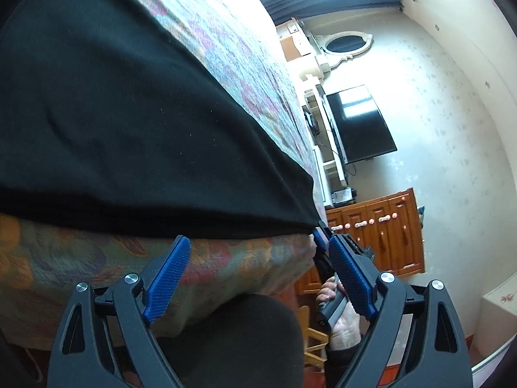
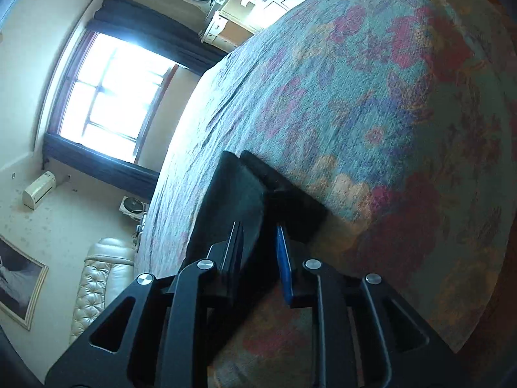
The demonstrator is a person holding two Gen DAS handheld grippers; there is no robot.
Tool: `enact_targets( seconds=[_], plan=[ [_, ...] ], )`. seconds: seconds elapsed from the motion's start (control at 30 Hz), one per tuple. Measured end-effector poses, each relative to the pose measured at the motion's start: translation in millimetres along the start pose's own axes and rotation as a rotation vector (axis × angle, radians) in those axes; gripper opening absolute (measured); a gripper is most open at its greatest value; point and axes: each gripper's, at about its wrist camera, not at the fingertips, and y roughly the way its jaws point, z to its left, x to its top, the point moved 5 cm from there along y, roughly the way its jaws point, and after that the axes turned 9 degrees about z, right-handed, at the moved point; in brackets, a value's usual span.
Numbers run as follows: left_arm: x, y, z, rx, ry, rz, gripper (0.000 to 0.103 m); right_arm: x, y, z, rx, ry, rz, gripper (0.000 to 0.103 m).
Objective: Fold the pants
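Note:
Black pants [image 1: 129,113] lie spread flat on a floral bedspread [image 1: 226,48]. My left gripper [image 1: 260,242] stands wide open just short of their near hem, and nothing is between its blue pads [image 1: 171,278]. At the hem's right corner a hand [image 1: 336,294] holds my right gripper [image 1: 323,242]. In the right wrist view the right gripper [image 2: 258,226] has its jaws a small way apart. A folded corner of the pants [image 2: 232,194] lies in the gap, and the pads do not visibly press on it. The bedspread [image 2: 387,97] fills the rest of that view.
The bed's edge drops off just below the hem. Beyond it stand a dark television [image 1: 358,123], a wooden cabinet [image 1: 381,236] and white shelving. The right wrist view shows a bright window [image 2: 106,97] and a tufted cream seat [image 2: 97,284] past the bed's far side.

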Motion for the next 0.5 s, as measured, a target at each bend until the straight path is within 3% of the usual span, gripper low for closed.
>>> enact_targets(
  seconds=[0.1, 0.17, 0.3, 0.4, 0.5],
  plan=[
    [2, 11, 0, -0.023, -0.054, -0.005, 0.086, -35, 11, 26, 0.078, -0.026, 0.104, 0.023],
    [5, 17, -1, -0.035, -0.079, -0.017, 0.086, -64, 28, 40, 0.121, -0.028, 0.224, 0.026],
    [11, 23, 0, -0.063, -0.152, -0.031, 0.086, -106, 65, 44, 0.181, 0.061, 0.406, 0.034],
    [15, 22, 2, -0.076, -0.196, -0.053, 0.086, -116, 79, 45, 0.197, 0.083, 0.436, 0.037],
    [17, 18, 1, -0.081, -0.198, -0.069, 0.086, -116, 86, 52, 0.216, 0.077, 0.438, 0.053]
  ],
)
